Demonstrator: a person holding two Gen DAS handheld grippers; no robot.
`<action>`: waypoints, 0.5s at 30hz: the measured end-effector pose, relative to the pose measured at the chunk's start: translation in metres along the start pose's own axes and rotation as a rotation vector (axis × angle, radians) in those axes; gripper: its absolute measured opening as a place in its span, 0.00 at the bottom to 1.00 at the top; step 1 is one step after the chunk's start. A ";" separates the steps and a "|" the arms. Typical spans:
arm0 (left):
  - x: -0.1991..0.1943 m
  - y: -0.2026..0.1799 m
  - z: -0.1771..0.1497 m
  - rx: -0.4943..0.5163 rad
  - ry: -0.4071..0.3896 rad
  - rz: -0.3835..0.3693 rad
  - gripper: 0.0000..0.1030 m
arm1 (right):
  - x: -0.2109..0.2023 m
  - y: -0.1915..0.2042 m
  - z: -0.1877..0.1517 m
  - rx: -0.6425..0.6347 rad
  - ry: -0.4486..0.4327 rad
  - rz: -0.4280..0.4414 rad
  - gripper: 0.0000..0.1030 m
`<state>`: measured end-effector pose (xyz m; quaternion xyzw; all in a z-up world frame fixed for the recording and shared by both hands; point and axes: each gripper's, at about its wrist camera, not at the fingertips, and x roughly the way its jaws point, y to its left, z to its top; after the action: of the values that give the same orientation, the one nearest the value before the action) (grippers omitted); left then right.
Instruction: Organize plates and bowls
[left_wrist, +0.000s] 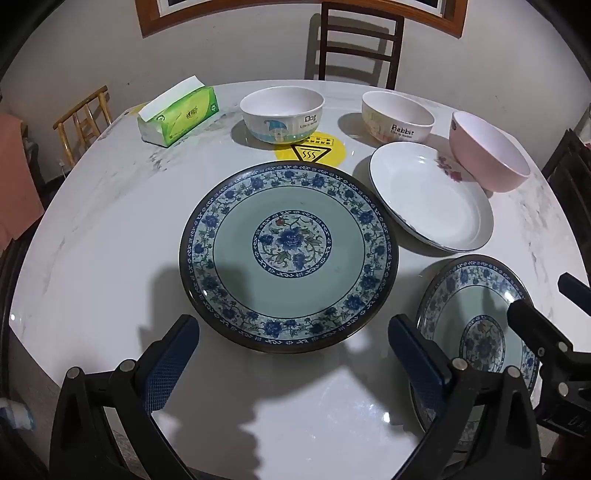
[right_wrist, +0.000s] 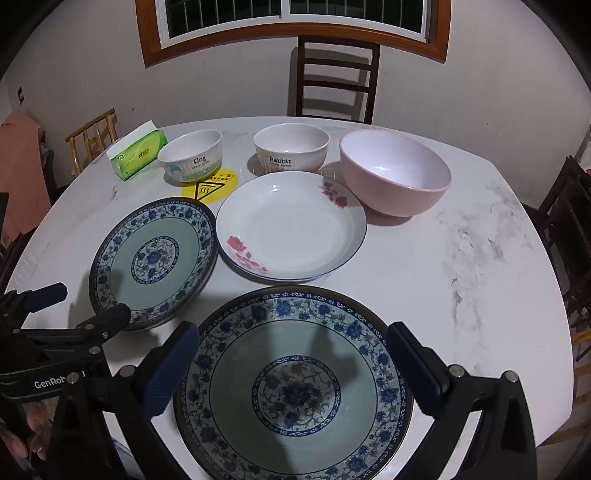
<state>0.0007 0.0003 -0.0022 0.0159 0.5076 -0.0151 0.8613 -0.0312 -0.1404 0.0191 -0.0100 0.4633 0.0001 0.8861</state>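
Two blue-floral plates lie on the marble table: one ahead of my open, empty left gripper, also in the right wrist view; the other under my open, empty right gripper, also in the left wrist view. A white rose plate sits behind them. At the back stand a "Dog" bowl, a "Rabbit" bowl and a pink bowl. The right gripper shows in the left wrist view, the left gripper in the right wrist view.
A green tissue pack lies at the back left. A yellow hot-surface sticker marks the table centre. A dark chair stands behind the table, a wooden chair at the left. The table edge curves at the right.
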 end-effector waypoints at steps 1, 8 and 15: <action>0.000 0.000 0.000 0.000 0.000 0.000 0.98 | -0.001 -0.002 0.000 0.001 0.002 0.002 1.00; -0.001 0.000 -0.001 -0.003 -0.001 0.002 0.98 | -0.002 -0.002 0.001 0.000 0.007 0.005 1.00; -0.003 0.002 -0.001 0.005 -0.002 0.000 0.98 | -0.002 0.001 -0.001 -0.003 0.009 0.020 1.00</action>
<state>-0.0017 0.0020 0.0003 0.0182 0.5067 -0.0164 0.8618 -0.0332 -0.1398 0.0206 -0.0067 0.4673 0.0096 0.8840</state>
